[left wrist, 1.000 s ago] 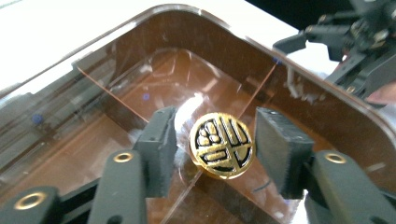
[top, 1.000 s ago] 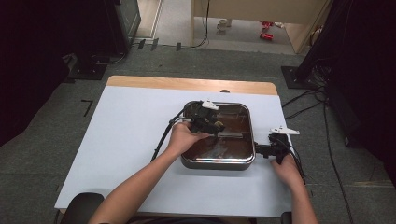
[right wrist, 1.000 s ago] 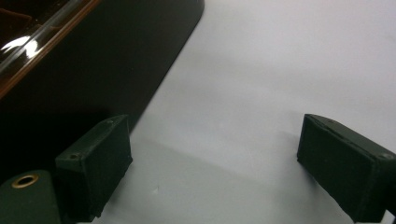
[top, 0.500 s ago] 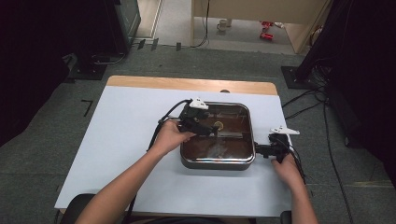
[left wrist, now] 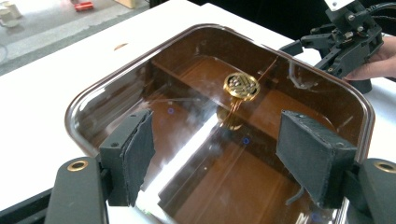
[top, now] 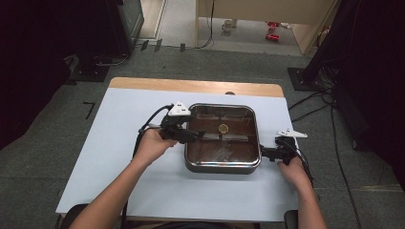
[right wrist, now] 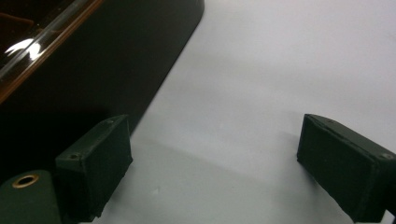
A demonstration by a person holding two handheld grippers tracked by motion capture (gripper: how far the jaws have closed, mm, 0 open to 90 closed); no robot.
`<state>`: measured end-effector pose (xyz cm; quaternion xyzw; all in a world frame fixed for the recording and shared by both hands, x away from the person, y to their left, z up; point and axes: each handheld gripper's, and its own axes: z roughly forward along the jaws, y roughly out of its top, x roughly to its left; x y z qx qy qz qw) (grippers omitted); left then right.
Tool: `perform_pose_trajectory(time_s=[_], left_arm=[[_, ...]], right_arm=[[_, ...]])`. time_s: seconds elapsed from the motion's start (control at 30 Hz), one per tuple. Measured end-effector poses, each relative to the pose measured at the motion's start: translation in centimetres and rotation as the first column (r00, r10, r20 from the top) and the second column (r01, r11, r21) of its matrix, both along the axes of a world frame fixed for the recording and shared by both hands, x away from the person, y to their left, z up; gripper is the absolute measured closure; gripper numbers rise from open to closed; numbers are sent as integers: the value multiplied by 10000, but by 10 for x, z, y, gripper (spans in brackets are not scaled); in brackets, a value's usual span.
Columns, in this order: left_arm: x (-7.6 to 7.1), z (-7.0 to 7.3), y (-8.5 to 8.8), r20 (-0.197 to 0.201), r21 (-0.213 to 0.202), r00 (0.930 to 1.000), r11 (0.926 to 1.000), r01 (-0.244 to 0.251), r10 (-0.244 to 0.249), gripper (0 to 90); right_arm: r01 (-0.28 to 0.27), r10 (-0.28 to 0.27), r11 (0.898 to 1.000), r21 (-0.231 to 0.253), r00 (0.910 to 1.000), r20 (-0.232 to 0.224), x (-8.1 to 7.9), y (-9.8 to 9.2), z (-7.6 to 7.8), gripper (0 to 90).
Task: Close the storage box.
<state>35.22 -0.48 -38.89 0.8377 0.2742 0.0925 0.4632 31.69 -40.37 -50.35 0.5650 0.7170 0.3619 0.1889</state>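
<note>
High view: one pan (top: 222,164), one gold disc (top: 223,128), two tools.

Pan (right wrist: 93,56) mostly beyond the right gripper view's upper-left edge; gold piece's (top: 223,128) pattern too small.

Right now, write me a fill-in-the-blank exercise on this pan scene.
1. The gold disc lies inside the ____.
2. The left gripper has its jaws ____, with nothing between them.
3. The right gripper sits at the pan's ____ side in the high view.
4. The pan stands on a ____ table.

Missing words: pan; open; right; white
</note>
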Motion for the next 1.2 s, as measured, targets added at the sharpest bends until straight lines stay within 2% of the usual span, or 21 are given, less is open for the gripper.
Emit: perform_pose_trajectory(time_s=[0.33, 0.6, 0.77, 0.87, 1.03, 1.13, 1.17, 1.2], left_arm=[[-10, -16, 42, 97, 157, 9949, 9948, -1002, 1000, 275], [-15, -33, 71, 186, 385, 9864, 9858, -1637, 1631, 271], [-17, -49, 86, 197, 517, 9795, 9782, -2010, 2003, 259], [-18, -62, 94, -16, 654, 9731, 9710, -2299, 2305, 248], [-20, -79, 102, -232, 1028, 9686, 9643, -2438, 2474, 245], [-16, -88, 103, -330, 1596, 9691, 9585, -2362, 2443, 245], [-15, -91, 103, -474, 1632, 9696, 9595, -2297, 2401, 249], [-13, -93, 103, -643, 1656, 9673, 9584, -2323, 2455, 249]], right_arm=[[-44, 44, 9998, -184, 10000, -8, 0, 2, 0, 89], [-44, 44, 9998, -188, 10000, -7, 0, 2, 0, 89], [-41, 41, 9998, -188, 10000, -9, 0, 2, 0, 89], [-42, 41, 9998, -188, 10000, -8, 0, 2, 0, 89], [-40, 39, 9998, -188, 10000, -10, 0, 2, 0, 89], [-42, 42, 9998, -188, 10000, -9, 0, 2, 0, 89], [-42, 42, 9998, -188, 10000, -9, 0, 2, 0, 89], [-42, 42, 9998, -188, 10000, -7, 0, 2, 0, 90]])
